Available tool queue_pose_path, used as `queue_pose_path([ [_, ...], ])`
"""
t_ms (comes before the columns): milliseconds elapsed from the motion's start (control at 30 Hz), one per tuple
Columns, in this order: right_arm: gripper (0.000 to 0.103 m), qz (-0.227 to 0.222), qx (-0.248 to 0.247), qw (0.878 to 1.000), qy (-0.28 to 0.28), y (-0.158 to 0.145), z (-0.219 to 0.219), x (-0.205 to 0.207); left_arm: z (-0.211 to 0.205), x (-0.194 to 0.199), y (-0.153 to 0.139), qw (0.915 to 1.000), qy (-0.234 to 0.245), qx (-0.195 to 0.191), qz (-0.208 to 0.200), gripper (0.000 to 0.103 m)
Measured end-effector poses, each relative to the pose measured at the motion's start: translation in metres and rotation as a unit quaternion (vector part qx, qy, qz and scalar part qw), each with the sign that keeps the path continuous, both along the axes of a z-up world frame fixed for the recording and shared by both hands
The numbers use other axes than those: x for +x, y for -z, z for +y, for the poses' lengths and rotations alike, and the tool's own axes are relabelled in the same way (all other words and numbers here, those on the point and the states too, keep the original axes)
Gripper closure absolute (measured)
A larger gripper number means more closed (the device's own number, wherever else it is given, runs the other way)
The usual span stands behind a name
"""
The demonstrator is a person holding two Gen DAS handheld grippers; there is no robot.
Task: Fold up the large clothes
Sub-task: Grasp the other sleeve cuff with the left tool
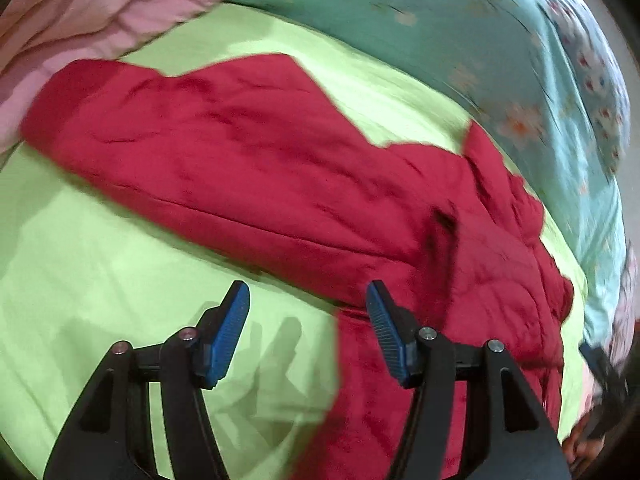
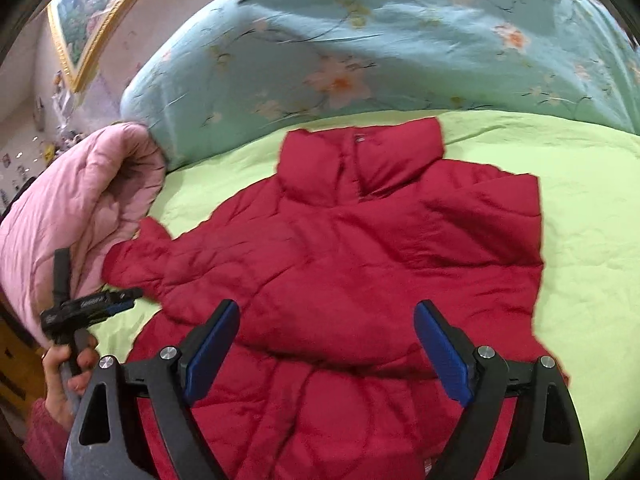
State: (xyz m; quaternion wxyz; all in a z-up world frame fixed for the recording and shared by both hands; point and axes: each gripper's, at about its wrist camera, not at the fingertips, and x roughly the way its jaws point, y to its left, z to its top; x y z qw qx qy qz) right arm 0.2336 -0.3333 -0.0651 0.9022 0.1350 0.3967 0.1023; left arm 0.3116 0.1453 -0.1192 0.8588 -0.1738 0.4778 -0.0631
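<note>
A red puffer jacket (image 2: 360, 248) lies front up on a lime green sheet (image 2: 592, 216), collar (image 2: 360, 156) toward the far side. Its right sleeve is folded across the body; its left sleeve (image 1: 168, 128) stretches out flat toward the pink quilt. My right gripper (image 2: 326, 320) is open and empty, hovering over the jacket's lower body. My left gripper (image 1: 308, 300) is open and empty, over the sheet just beside the jacket's lower edge. The left gripper also shows in the right wrist view (image 2: 120, 300), near the sleeve end.
A rolled pink quilt (image 2: 72, 216) lies at the left by the sleeve end. A teal floral duvet (image 2: 380, 48) is heaped along the far side. A gold-framed picture (image 2: 92, 20) hangs on the wall. Bare green sheet lies right of the jacket.
</note>
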Motion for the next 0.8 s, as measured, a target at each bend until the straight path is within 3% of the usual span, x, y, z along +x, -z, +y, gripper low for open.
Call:
queue_pose_path([
  [200,0.013,0.003,0.022,0.999,-0.029,-0.010,0.017,-0.015,0.049,0.013,0.013,0.9978,-0.060,-0.021,0.018,0.044],
  [400,0.013,-0.013,0.025,0.998,-0.049,-0.030,0.026,-0.035,0.110,0.039,0.026,0.9890,-0.136,-0.048,0.032,0.044],
  [633,0.013,0.001,0.089,0.992,-0.087,-0.059,0.027,-0.072,0.161,0.070,0.046,0.9740,-0.199,-0.099,0.046,0.043],
  [800,0.012,0.006,0.130,0.987,-0.089,-0.067,0.025,-0.097,0.171,0.086,0.046,0.9703,-0.221,-0.092,0.033,0.039],
])
